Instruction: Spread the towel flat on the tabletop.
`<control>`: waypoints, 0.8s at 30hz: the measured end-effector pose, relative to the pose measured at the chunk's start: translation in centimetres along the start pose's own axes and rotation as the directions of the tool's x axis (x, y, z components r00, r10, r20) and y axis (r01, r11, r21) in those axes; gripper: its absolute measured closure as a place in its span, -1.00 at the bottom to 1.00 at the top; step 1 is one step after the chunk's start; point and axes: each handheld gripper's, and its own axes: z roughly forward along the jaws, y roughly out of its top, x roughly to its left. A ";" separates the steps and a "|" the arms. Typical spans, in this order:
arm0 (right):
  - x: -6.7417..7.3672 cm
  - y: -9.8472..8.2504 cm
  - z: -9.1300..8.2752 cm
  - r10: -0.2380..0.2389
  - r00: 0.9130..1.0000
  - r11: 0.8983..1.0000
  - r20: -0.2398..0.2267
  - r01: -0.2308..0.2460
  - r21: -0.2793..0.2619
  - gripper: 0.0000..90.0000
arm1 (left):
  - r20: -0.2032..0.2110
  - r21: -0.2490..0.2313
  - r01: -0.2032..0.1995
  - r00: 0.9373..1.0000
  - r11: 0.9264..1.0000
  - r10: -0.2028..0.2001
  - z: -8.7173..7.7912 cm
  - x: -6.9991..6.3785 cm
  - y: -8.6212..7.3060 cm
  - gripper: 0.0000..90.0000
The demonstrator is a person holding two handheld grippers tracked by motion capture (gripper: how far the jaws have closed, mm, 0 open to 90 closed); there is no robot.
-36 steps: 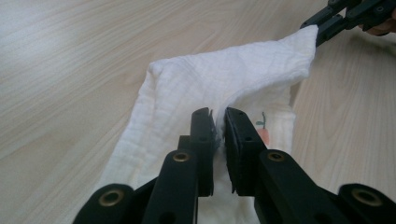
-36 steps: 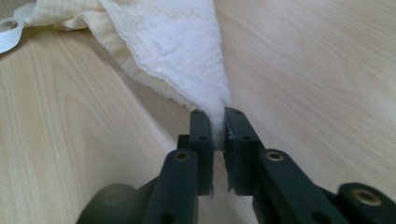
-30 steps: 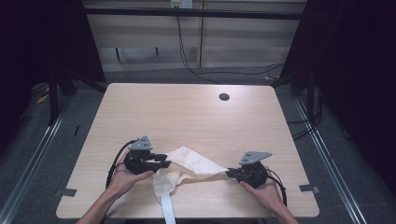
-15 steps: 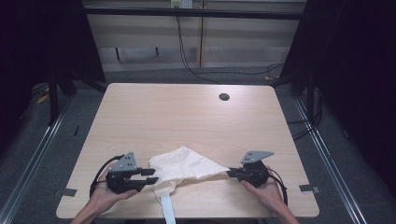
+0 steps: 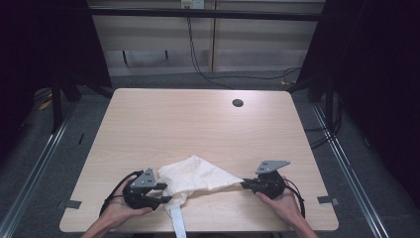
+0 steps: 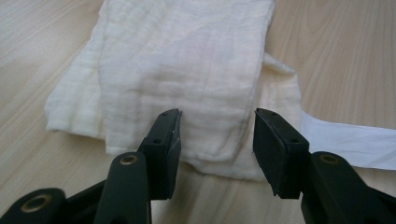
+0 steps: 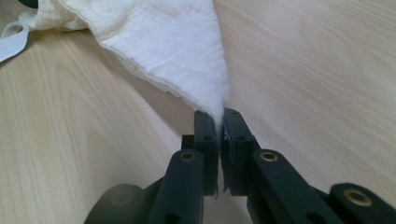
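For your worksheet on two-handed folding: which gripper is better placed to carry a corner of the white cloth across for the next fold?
Probably the right gripper: it is shut on a corner of the white cloth. The left gripper has just been opening, and its jaws stand apart over the cloth's edge without pressing it.

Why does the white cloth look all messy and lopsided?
The white cloth is not flat: it lies bunched and folded over itself, pulled to a point where the right gripper pinches one corner. A white strap trails off the table's near edge. The left gripper has just been opening, its fingers not pressing the cloth.
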 end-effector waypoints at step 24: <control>-0.2 1.1 -1.4 0.023 0.999 0.996 -0.042 -0.026 -0.089 0.92 | 0.070 -0.177 0.152 0.987 0.973 -0.141 -3.5 2.4 1.0 0.84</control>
